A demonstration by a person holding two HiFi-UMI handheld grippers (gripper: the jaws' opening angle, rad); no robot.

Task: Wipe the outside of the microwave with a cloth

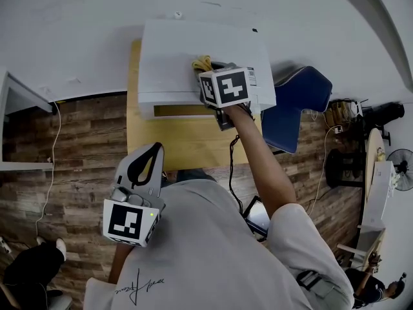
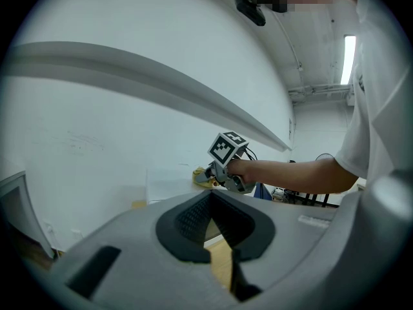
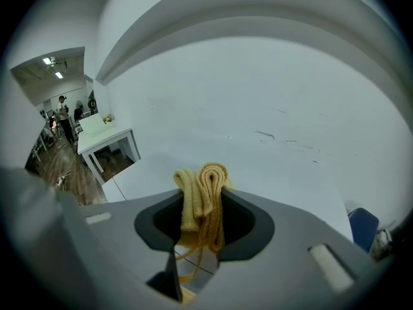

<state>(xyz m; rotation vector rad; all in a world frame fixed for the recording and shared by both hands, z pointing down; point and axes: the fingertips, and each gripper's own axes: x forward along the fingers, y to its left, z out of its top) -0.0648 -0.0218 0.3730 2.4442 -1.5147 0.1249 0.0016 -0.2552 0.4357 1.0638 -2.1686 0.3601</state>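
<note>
The white microwave [image 1: 187,57] stands at the back of a wooden table [image 1: 174,141], against the wall. My right gripper [image 1: 208,70] rests on the microwave's top, right of its middle, shut on a folded yellow cloth [image 1: 202,62]. In the right gripper view the cloth [image 3: 203,189] sticks up between the jaws of that gripper [image 3: 205,202], over the white top [image 3: 271,173]. My left gripper [image 1: 157,148] hangs near my body, in front of the table, with its jaws closed tip to tip on nothing. The left gripper view shows its tips [image 2: 210,199] meeting, with the cloth [image 2: 201,176] far ahead.
A blue chair [image 1: 298,105] stands right of the table. A white table [image 1: 16,108] is at the far left. Cables run over the wooden floor [image 1: 71,173]. Stands and a fan [image 1: 403,168] crowd the far right. Another person's leg [image 1: 32,267] shows at the bottom left.
</note>
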